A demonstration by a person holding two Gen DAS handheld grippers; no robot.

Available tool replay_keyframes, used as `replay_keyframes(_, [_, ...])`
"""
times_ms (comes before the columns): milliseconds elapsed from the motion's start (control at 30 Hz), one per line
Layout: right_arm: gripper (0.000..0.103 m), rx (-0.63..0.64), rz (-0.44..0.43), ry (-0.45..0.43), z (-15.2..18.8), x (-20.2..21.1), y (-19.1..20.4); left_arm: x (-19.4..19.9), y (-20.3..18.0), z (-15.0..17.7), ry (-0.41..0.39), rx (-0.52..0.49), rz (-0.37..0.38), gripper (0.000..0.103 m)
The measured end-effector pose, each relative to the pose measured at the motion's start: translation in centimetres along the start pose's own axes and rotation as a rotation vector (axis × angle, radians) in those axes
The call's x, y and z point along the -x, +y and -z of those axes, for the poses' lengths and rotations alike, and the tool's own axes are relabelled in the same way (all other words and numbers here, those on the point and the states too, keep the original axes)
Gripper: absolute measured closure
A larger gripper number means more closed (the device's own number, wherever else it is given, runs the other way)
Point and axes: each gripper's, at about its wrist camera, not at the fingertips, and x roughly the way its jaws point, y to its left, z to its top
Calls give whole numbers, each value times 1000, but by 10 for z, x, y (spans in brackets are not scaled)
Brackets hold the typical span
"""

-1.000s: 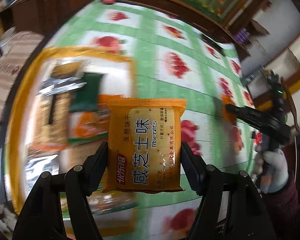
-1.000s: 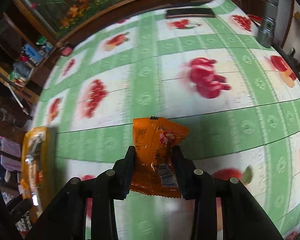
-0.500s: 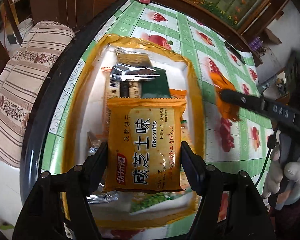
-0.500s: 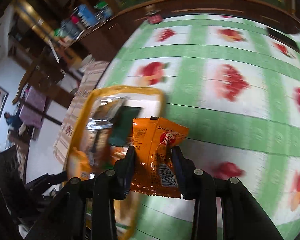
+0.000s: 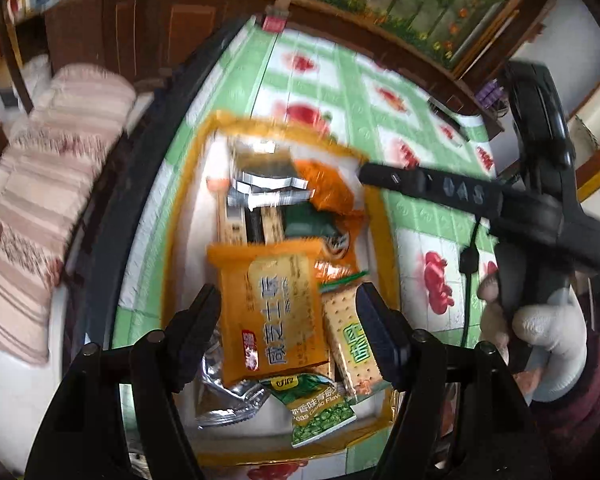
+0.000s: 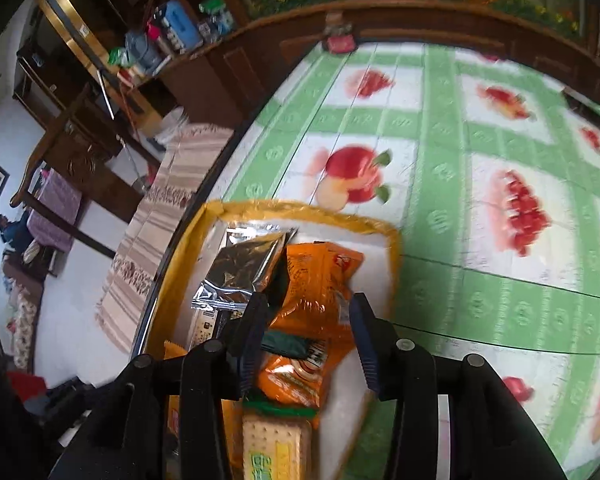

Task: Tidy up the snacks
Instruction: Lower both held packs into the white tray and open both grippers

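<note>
1. The right hand-held gripper (image 6: 308, 320) hangs over the far end of the yellow-rimmed white tray (image 6: 300, 208), which sits at the edge of the worktop (image 6: 440, 100) with its green-checked, fruit-printed cloth. Its jaws have just been opening. The crinkled orange foil snack packet (image 6: 316, 276) is between them but looks free of both pads, resting on the heap beside a silver foil packet (image 6: 248, 264).
2. The left hand-held gripper (image 5: 288, 320) is over the near end of the same tray with its jaws spread. The flat yellow biscuit packet (image 5: 272, 312) lies between them and lower down. A cracker packet with a green label (image 5: 348, 336) shows in the gap at the right-side finger, so I judge it is not pinched.
3. Each packet lies straight ahead of and below its own gripper, with its long axis running roughly along the fingers. The biscuit packet is slightly skewed.
4. Both packets appear delivered, so the next move is probably a straight pull back. The fingertips are close to the crowded wrappers, and one could snag.
</note>
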Motion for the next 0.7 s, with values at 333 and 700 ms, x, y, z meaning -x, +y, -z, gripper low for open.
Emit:
replay_keyframes(333, [9, -33, 194, -196, 79, 87, -14, 44, -43, -9, -234, -115, 23, 0])
replay_keyframes(700, [12, -30, 184, -175, 124, 107, -32, 73, -90, 21, -353, -120, -240, 0])
